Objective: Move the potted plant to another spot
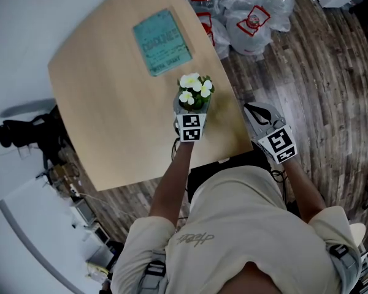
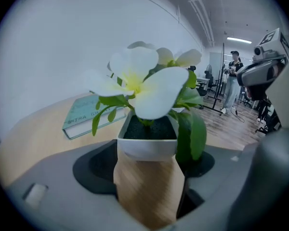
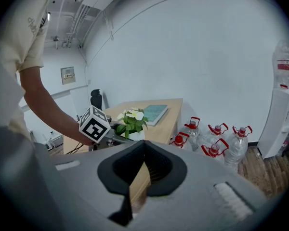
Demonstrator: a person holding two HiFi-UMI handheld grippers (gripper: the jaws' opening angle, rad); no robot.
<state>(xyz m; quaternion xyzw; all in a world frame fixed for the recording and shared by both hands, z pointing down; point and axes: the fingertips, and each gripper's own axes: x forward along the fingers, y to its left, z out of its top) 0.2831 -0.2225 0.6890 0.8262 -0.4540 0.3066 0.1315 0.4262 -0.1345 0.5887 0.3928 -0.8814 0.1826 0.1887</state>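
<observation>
Person: a cream shirt (image 1: 245,225) fills the near foreground, both arms reaching forward over the table (image 1: 110,115).
Left gripper (image 1: 191,112): it points at a downward slant with its jaws spread wide. The potted plant (image 1: 195,90) stands right at their mouth, and I see no squeeze on it.
Why there: the wide spread suits the square white pot (image 2: 147,146), so this looks like either the take-hold or the let-go of the move.
Potted plant: it stands upright on the table near the edge closest to the person, with the book (image 1: 162,41) well beyond it.
Right gripper (image 1: 253,112): it hangs off the table's corner over the floor, jaws drawn together on nothing, seemingly kept clear of the work.
Water bottles (image 1: 248,23): on the floor past the table, away from the job.
</observation>
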